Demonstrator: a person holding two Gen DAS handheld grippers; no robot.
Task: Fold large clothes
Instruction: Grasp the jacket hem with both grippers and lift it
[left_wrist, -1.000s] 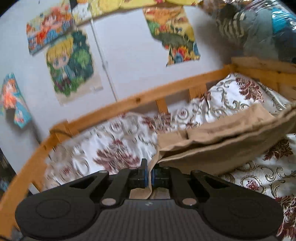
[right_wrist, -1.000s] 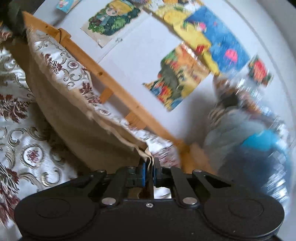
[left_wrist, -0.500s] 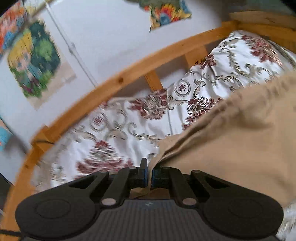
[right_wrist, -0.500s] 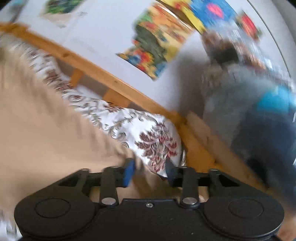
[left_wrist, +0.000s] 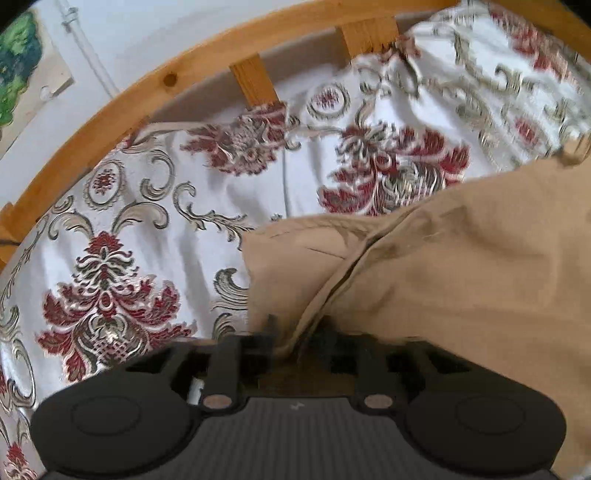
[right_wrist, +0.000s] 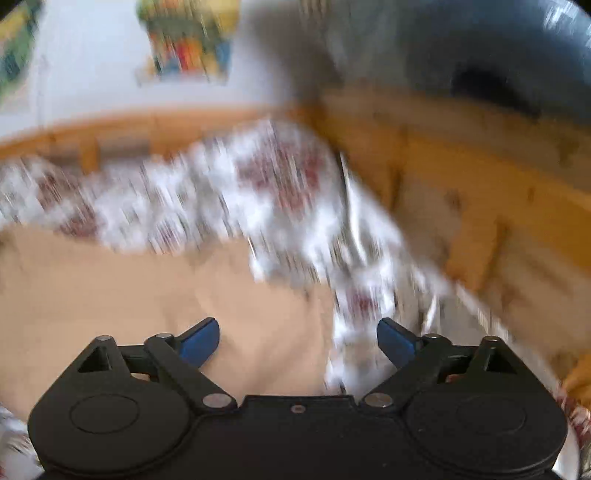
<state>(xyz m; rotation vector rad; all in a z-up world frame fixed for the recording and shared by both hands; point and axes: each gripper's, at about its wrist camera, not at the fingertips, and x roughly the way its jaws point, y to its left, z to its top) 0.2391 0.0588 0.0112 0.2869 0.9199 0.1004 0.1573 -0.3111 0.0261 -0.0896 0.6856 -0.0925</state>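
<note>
Right gripper (right_wrist: 298, 334) opening wide over tan garment (right_wrist: 110, 288); left gripper (left_wrist: 295, 332) blurred, seemingly parting around it.

Readable text: none is showing in either view.
Left gripper (left_wrist: 295, 332) housing: it is carrying only a tiny pale mark at the lower centre of the frame, a small symbol, not letters.
Wall picture (left_wrist: 18, 62), upper left of the left wrist view: it is showing green and blue colours only, no words.
Poster (right_wrist: 188, 40), upper left of the right wrist view: it is blurring too much for reading.
</note>
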